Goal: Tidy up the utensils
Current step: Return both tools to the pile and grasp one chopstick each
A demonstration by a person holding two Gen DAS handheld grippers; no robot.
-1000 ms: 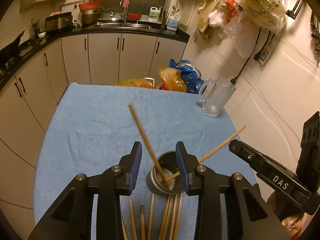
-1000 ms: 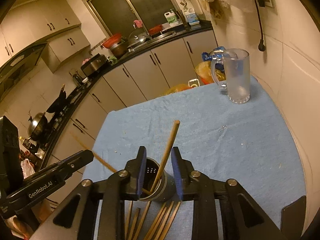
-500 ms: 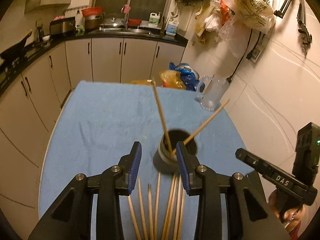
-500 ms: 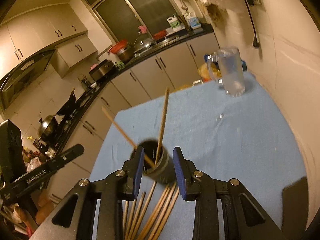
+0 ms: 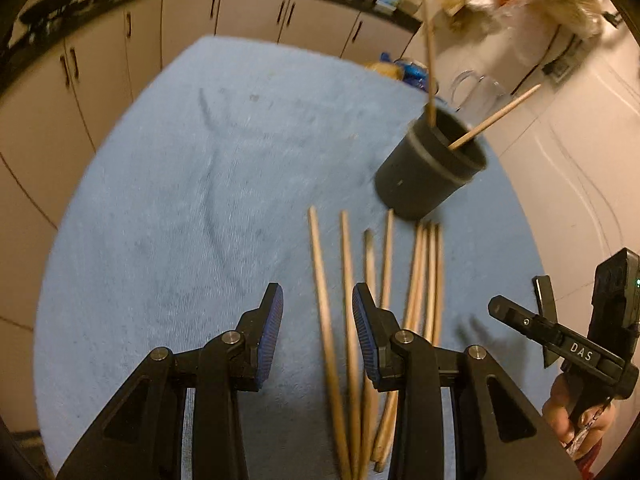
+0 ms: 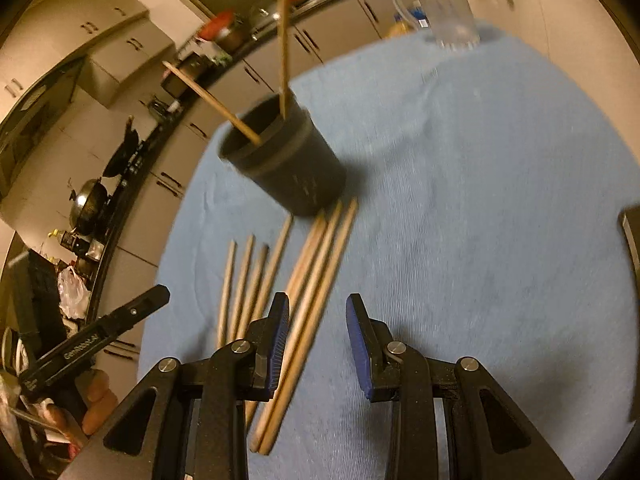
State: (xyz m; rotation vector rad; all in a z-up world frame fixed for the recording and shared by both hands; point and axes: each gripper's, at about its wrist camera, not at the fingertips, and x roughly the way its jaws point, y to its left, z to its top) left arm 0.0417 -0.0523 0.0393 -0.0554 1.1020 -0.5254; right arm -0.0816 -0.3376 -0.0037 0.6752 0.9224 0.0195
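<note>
A dark round holder (image 5: 430,168) stands on the blue cloth with two wooden chopsticks (image 5: 430,44) sticking out of it; it also shows in the right wrist view (image 6: 288,160). Several loose chopsticks (image 5: 348,300) lie side by side on the cloth in front of the holder, also in the right wrist view (image 6: 316,280). My left gripper (image 5: 317,328) is open and empty above the near ends of the loose chopsticks. My right gripper (image 6: 317,332) is open and empty over the rightmost loose chopsticks.
The blue cloth (image 5: 180,200) covers a rounded table. A clear glass mug (image 5: 478,92) stands at the far right edge, also in the right wrist view (image 6: 448,8). Kitchen cabinets (image 5: 248,20) run behind; a white wall is at the right.
Both grippers have drawn back and lower from around the holder. The holder now stands farther ahead and the loose chopsticks lie in full view under the fingers.
</note>
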